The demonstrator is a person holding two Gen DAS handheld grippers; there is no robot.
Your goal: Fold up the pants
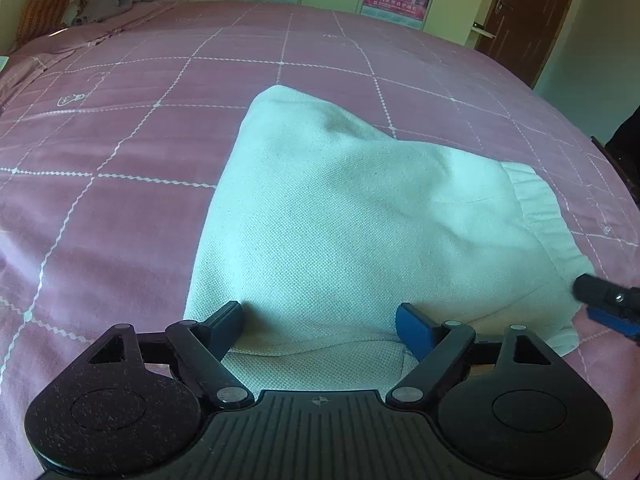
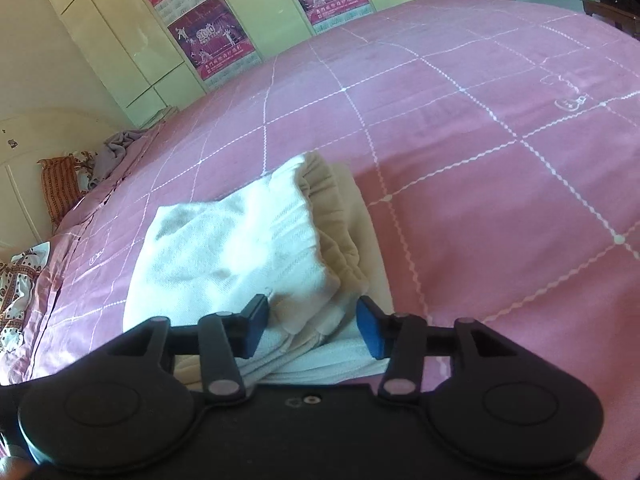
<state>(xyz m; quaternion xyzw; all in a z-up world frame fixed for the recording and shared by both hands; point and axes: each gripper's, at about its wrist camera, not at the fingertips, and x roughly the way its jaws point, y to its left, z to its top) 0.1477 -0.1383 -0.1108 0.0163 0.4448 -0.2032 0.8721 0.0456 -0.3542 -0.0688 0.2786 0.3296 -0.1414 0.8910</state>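
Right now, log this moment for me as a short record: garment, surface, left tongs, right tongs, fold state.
garment: white pants, folded into a compact bundle
surface: pink checked bedspread
left tongs: open, straddling the bundle's near edge
right tongs: open, over the waistband end, not gripping
fold state: looks mostly done; layers stacked

Your right tongs (image 2: 312,326) sit low over the folded white pants (image 2: 232,248), blades apart, cloth bunched between them, not pinched. Elastic waistband (image 2: 340,236) faces right, layers stacked. Pants lie on the pink checked bed (image 2: 480,160). Wardrobe doors with posters (image 2: 208,40) behind; pillows (image 2: 60,188) at left.
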